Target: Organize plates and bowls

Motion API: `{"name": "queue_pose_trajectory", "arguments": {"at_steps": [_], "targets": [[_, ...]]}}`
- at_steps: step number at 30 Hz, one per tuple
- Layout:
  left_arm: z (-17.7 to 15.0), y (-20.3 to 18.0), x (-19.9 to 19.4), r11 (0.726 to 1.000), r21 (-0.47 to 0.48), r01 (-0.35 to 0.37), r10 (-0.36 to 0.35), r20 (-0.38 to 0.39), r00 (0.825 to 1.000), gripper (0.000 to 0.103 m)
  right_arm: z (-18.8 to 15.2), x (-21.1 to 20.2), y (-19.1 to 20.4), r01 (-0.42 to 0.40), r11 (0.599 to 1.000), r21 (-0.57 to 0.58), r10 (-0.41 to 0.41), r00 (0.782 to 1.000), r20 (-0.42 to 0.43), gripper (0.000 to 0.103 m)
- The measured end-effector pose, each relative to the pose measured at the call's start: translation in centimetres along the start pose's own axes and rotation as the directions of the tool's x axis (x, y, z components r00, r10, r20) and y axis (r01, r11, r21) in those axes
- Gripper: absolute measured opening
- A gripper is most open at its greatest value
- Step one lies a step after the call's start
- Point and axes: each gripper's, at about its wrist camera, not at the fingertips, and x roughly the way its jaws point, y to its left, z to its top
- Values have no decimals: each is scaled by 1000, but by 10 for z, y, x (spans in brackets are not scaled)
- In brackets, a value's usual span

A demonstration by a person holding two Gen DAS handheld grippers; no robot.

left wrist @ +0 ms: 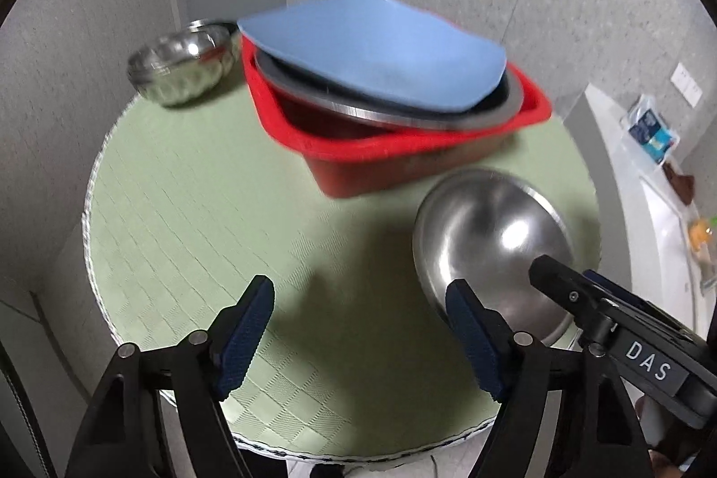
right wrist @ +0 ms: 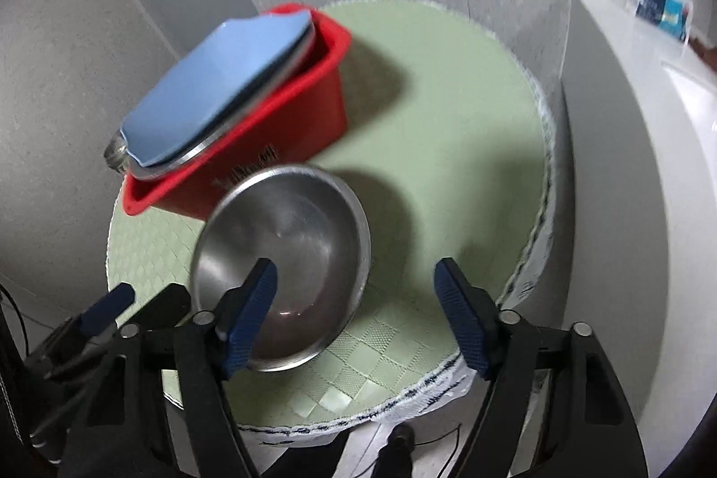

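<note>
The right gripper [right wrist: 354,290] is open and holds nothing. One of its fingers [right wrist: 251,312] hangs over the near side of the steel bowl [right wrist: 287,245], likely getting ready to pinch the rim. The left gripper [left wrist: 363,325] is open and empty too, over the bare green mat [left wrist: 201,209], with the bowl just to its right. Past the bowl is the red bin [left wrist: 403,160]. A steel plate [left wrist: 358,115] and a blue plate [left wrist: 372,52] lean inside it, so they take less room. Far off to the left sit more small bowls [left wrist: 179,66], stacked.
</note>
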Motion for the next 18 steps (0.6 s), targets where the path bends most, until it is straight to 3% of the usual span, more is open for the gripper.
{"name": "queue_pose_trajectory", "arguments": {"at_steps": [4, 7, 9, 10, 18], "targets": [[6, -12, 14, 1000, 21, 17, -17, -15, 1000, 65, -4, 9, -2, -26, 1000, 5, 26, 999, -37, 50], [11, -19, 25, 996, 52, 66, -64, -36, 997, 44, -4, 11, -1, -49, 999, 5, 49, 998, -50, 35], [14, -23, 34, 991, 69, 116, -112, -61, 992, 22, -4, 11, 1, -77, 997, 9, 77, 995, -55, 32], [15, -24, 35, 989, 79, 126, -122, -64, 990, 18, -4, 11, 2, -88, 996, 8, 88, 994, -60, 27], [20, -22, 24, 976, 117, 183, -179, -41, 983, 17, -10, -19, 1, -116, 992, 41, 118, 993, -32, 24]]}}
